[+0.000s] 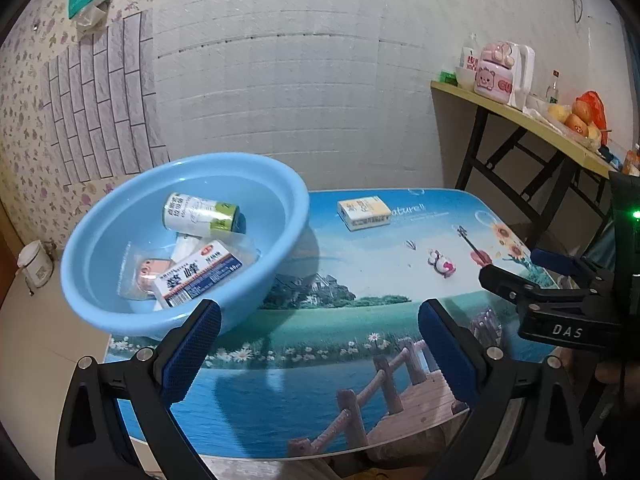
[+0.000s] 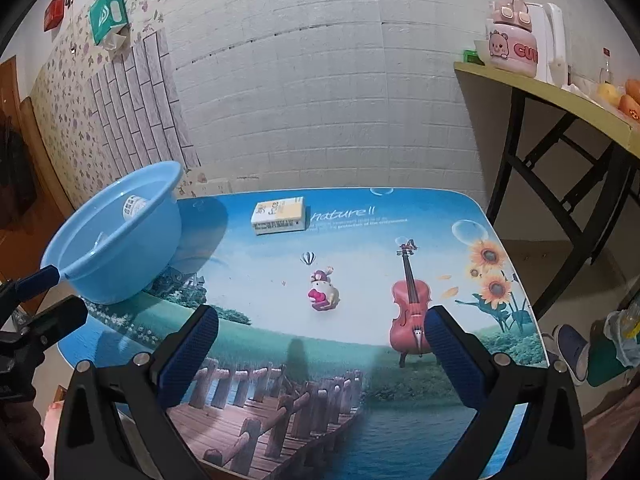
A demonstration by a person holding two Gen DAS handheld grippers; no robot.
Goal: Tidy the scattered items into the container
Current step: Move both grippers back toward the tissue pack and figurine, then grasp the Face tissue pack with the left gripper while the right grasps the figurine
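White brick-pattern wall (image 2: pixel 320 92) is filling the room behind you, with floral paper and a grey tile patch to its left. A folding table (image 2: pixel 560 96) is standing at the right, carrying a pink kettle (image 2: pixel 514 46) and fruit. Your bench (image 2: pixel 360 248) is showing a printed scene of sky, meadow, violin and boardwalk. The blue basin (image 1: pixel 120 296) is sitting on its left corner, overhanging the edge, and is holding a can (image 1: pixel 200 214), a white box (image 1: pixel 200 276) and a clear packet. A yellow box (image 2: pixel 279 215) is lying near the far edge, well apart from the basin. A small toy (image 2: pixel 323 291) is lying mid-bench. Your left hand-held gripper (image 1: pixel 320 356) is hovering with its jaws wide apart and empty, one finger just before the basin rim. Your right hand-held gripper (image 2: pixel 322 354) is likewise spread wide, gripping nothing, with the toy beyond it.
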